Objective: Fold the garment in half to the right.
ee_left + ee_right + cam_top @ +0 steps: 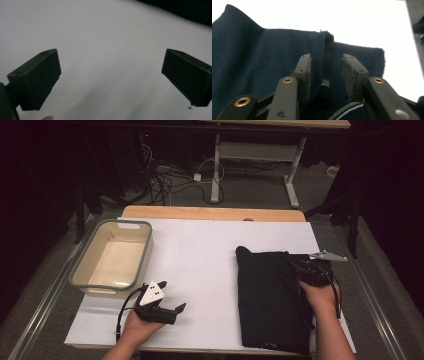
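A dark blue towel (267,295) lies folded on the right side of the white table top (200,250). My right gripper (299,266) is at the towel's far right corner, held in a hand. In the right gripper view a raised fold of the towel (324,47) stands between the jaws of the right gripper (327,62); the right pad is clear of the cloth, so the jaws are open. My left gripper (172,296) rests at the near left of the table, its jaws wide apart. Bare white surface lies between the jaws of the left gripper (111,75).
A grey-rimmed beige tub (145,250) stands empty at the far left of the table. A wooden strip (210,213) runs along the table's far edge. Beyond it, cables (165,182) and a desk frame (216,165) stand on the floor.
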Tool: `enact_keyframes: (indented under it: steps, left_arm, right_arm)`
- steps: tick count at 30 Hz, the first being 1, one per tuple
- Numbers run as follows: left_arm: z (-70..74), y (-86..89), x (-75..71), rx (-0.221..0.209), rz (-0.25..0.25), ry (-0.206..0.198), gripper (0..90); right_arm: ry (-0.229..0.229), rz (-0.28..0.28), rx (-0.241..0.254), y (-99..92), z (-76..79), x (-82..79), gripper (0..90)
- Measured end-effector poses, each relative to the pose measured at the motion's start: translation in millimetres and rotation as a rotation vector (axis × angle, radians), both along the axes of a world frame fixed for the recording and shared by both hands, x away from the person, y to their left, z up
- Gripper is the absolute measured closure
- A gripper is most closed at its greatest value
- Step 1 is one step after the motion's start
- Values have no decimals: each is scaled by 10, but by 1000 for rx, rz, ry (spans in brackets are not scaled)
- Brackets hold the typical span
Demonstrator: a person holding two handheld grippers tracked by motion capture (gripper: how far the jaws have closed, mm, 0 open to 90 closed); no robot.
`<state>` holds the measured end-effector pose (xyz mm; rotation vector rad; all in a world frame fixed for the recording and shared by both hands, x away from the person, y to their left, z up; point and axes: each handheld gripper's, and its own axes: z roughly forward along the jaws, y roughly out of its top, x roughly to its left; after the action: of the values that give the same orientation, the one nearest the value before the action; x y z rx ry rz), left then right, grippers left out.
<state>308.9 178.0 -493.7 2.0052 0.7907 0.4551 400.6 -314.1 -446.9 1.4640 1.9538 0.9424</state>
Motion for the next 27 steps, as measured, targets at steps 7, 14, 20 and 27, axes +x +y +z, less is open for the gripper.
enact_keyframes:
  steps: [7,14,20,27]
  left_arm:
    - [-1,-7,-3,5,-2,-2,17]
    - [-1,-11,-4,8,0,-3,20]
    - [-1,-11,-2,9,3,-2,22]
    - [-1,-9,-5,7,2,-4,22]
  right_arm:
    - [83,8,58,5,-231,13,610]
    - [53,51,23,85,-213,-29,804]
    - [-38,64,3,91,-89,-115,815]
    - [-134,46,-20,3,148,-198,816]
